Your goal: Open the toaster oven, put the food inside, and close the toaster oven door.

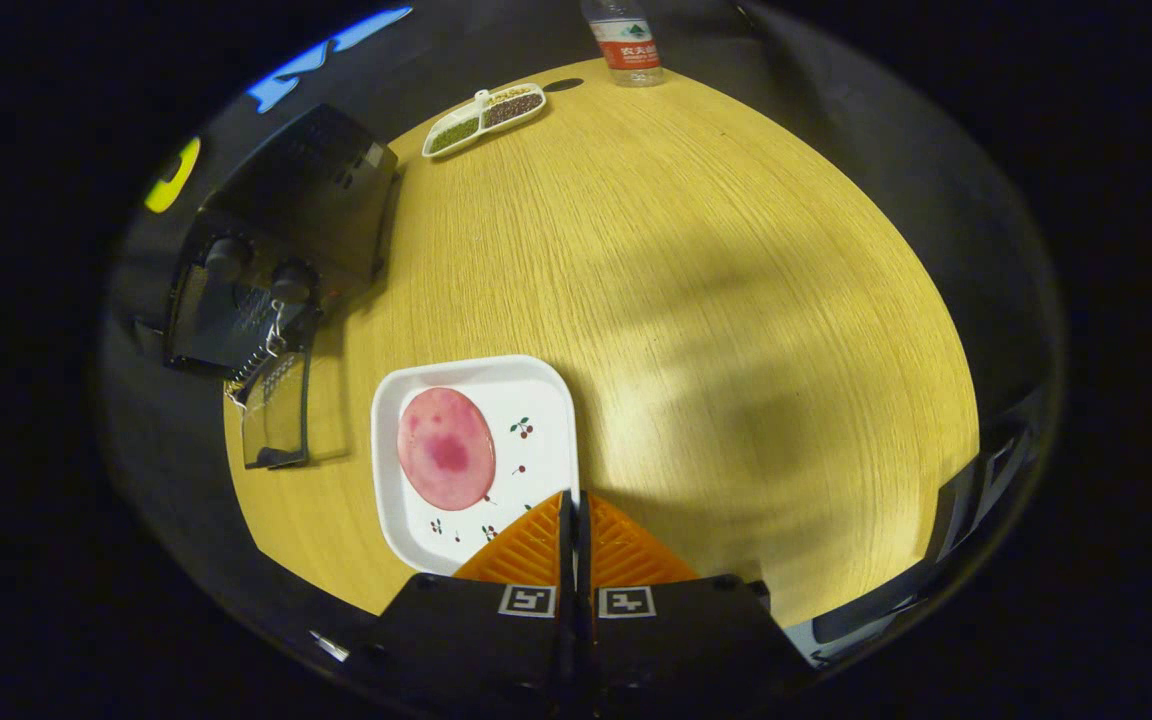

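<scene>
the gripper [572, 505] has its fingers pressed together on nothing, hanging over the near corner of the white plate [546, 395], where the pink food [445, 448] lies just ahead and left, short of the open toaster oven [266, 260].

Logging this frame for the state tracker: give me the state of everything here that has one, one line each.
toaster oven: door open, folded down onto the table.
gripper: fingers shut, holding nothing, over the plate's near edge.
food: pink round slice, lying flat on the plate, not yet in the oven.
plate: flat on the table, beside the open door.
divided dish: filled compartments.
bottle: upright at the table's far edge.
</scene>
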